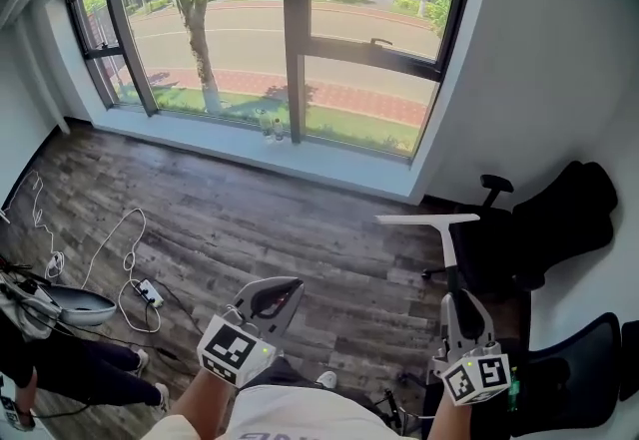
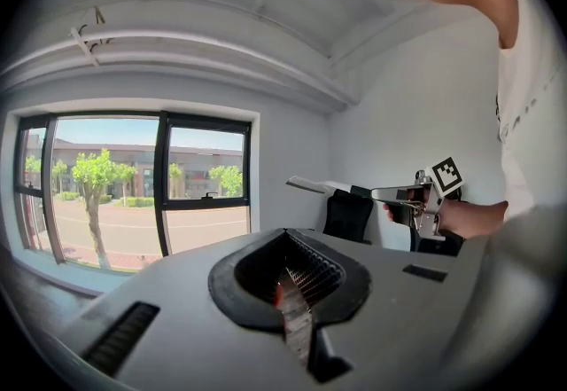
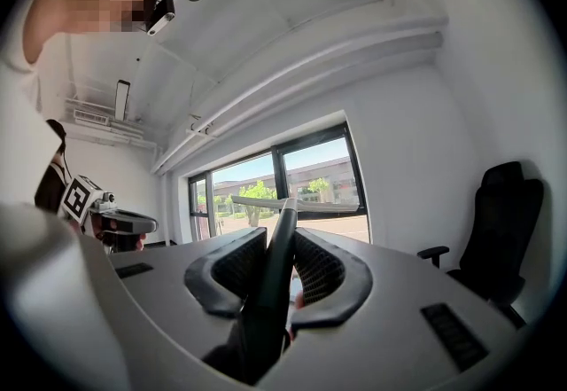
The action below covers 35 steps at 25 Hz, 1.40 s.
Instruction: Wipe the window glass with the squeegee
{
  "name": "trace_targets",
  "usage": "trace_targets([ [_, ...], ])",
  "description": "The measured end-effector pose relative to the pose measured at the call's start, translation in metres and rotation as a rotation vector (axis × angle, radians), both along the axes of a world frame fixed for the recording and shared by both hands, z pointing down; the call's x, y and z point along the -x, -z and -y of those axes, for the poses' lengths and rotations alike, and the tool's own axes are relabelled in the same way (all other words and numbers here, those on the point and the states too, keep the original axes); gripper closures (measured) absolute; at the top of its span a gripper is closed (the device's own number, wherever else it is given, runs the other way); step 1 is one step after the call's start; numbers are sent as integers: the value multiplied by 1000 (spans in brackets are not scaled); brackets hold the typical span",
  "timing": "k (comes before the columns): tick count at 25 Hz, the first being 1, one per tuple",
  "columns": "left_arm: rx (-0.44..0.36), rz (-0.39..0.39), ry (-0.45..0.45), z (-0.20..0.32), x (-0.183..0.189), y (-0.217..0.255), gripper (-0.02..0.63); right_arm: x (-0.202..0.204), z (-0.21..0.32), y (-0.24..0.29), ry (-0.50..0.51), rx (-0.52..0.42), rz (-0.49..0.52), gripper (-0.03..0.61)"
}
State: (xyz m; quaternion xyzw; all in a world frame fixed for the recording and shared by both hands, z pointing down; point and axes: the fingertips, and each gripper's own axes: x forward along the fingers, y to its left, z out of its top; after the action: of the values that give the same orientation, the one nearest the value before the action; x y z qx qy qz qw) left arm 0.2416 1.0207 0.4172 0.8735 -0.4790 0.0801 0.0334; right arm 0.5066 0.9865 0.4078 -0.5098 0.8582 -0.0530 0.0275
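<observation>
Right gripper (image 1: 461,306) risk: grip sat low on the squeegee (image 1: 448,240) handle, so pressing the blade to glass looked likely to twist it in the jaws and leave streaks.
Chair (image 1: 559,219) risk: it stood near on the right, and a wide swing might have clipped it.
Right gripper: clenched on the handle, jaws parted only by its thickness.
Left gripper (image 1: 272,300): pinched together, nothing in it.
Squeegee: blade up and crosswise, in the air above the floor's right side, well apart from the window (image 1: 369,79).
</observation>
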Motion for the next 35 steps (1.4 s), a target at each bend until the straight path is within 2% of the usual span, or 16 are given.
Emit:
trace_targets([
  [6,-1,23,54,12,11,-1,597,19,30,-4,69,2,21,479],
  [10,-1,-2,71,35,15,-2,597,30,53,-6,122,-5,16,479],
  [15,-16,-30,61,85,25,-5,597,53,87,-11,161,-34,-93,479],
  [20,-16,-57,26,150,40,-10,597,71,137,1,142,-68,-107,479],
  [25,-17,-70,10,220,81,-7,597,109,202,11,108,-84,-122,479],
  [31,-47,-63,28,292,152,-5,597,177,283,9,89,-75,-117,479],
  [35,-4,-55,17,328,187,-19,597,212,320,8,78,-82,-119,479],
])
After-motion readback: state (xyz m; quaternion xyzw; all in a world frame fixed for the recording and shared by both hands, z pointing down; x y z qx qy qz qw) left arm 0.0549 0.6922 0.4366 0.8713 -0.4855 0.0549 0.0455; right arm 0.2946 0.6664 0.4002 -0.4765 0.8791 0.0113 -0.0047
